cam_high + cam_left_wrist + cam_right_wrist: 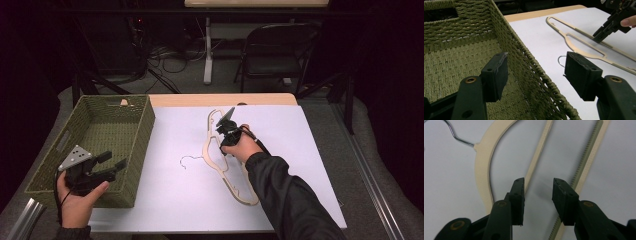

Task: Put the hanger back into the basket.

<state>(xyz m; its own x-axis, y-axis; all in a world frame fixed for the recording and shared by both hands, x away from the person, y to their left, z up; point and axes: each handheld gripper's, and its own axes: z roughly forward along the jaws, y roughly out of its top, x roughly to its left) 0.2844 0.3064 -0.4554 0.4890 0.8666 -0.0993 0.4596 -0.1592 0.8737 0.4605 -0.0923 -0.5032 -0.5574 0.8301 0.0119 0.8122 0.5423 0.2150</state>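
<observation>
Hovering over the woven green basket's (pixel 141 131) near wall, the left gripper (pixel 112 161) has jaws spread, nothing inside it. Right gripper (pixel 538 195), jaws apart, sits just above the cream hanger (pixel 216 159).

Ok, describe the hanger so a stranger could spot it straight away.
Start at the white sheet covering the table, right of the green woven basket. Near its middle, under the right gripper, lies the hanger: flat, cream-coloured, with a thin wire hook, the one loose item on the sheet.
</observation>
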